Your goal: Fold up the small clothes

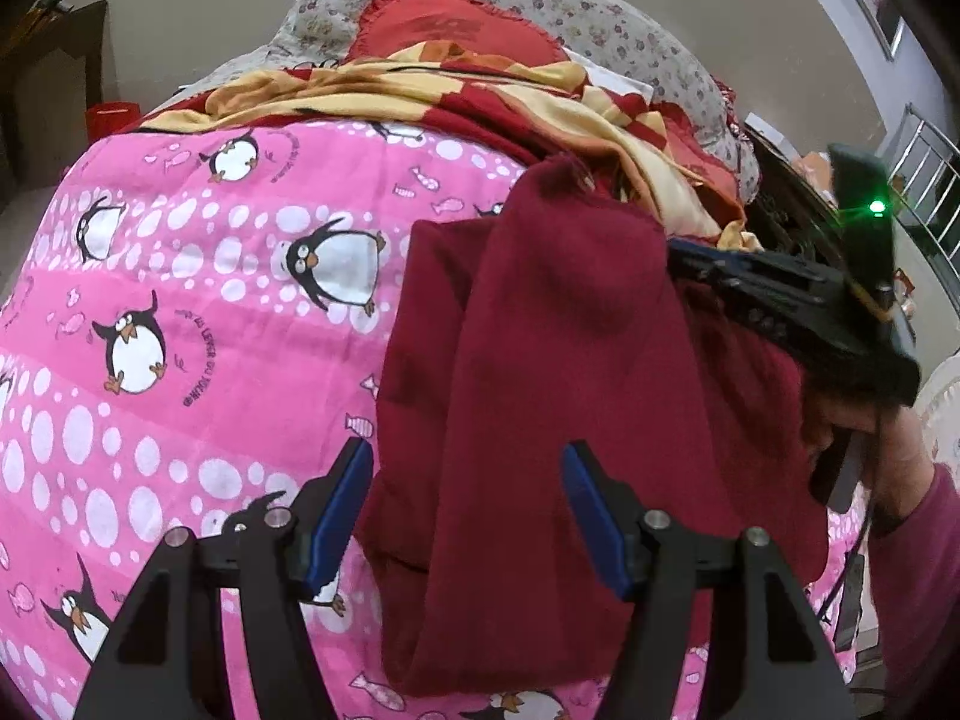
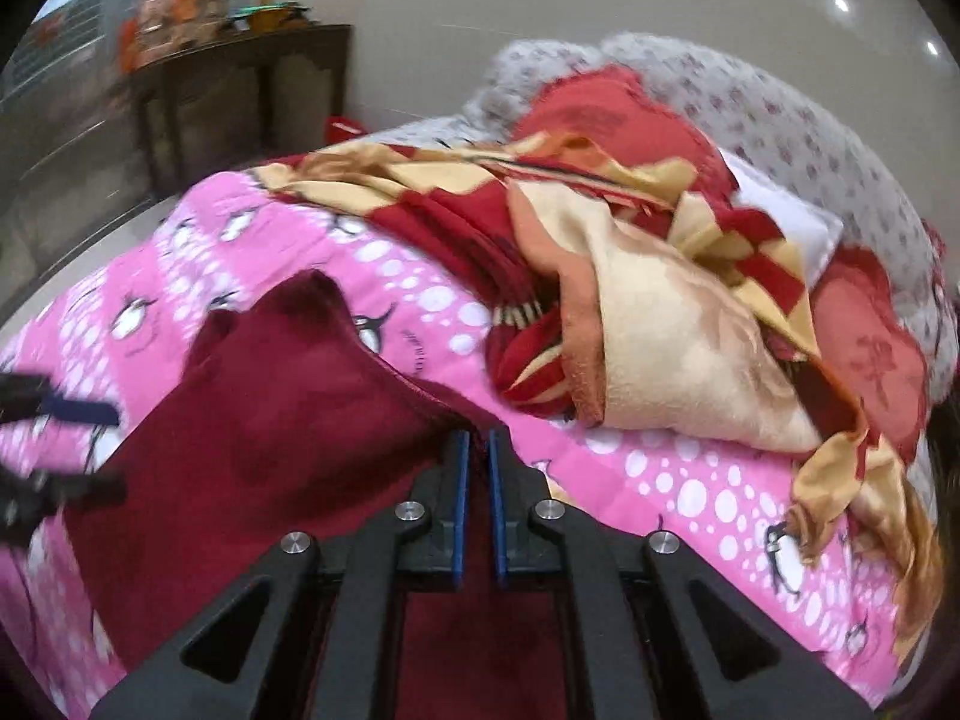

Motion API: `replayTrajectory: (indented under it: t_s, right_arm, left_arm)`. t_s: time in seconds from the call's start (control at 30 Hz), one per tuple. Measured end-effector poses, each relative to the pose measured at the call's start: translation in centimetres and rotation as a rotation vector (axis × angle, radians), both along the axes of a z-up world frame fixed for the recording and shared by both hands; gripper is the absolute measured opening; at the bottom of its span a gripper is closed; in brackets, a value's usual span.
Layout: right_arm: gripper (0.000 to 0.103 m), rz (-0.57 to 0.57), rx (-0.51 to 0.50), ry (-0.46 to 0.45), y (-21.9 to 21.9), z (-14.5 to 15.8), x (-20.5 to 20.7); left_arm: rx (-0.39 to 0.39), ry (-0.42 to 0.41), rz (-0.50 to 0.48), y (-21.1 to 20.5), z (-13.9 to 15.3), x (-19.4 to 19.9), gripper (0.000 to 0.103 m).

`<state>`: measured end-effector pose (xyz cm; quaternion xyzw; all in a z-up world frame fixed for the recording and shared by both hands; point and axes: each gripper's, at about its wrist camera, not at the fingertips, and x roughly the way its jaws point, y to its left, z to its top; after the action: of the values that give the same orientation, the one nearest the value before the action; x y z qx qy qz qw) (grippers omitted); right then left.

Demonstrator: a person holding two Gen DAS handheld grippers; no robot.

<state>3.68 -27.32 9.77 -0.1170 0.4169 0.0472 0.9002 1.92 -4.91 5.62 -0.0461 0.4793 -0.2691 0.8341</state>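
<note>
Both tools, the left tool (image 1: 468, 516) and the right tool (image 2: 475, 504), share black angular frames, silver round screws and blue finger pads (image 1: 591, 516). A pink sleeve (image 1: 924, 576) covers the person's arm.

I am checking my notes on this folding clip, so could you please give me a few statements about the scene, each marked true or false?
1. The right gripper is shut on the dark red garment. True.
2. The left gripper is clamped shut on the garment. False: its jaws stand open, with the cloth lying between them.
3. The garment lies on a pink bedcover printed with penguins. True.
4. The bedcover is plain blue. False: it is pink with white dots and penguins.
5. A red and cream blanket lies bunched beyond the garment. True.
</note>
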Motion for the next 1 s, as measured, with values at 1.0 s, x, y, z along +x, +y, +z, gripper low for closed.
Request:
replayTrajectory:
  t_s: [1.0]
  right_arm:
    - [0.018,-0.005,0.195,0.040,5.5,0.1,0.3]
  left_arm:
    - [0.025,0.061,0.048,0.5,-2.9,0.0,0.074]
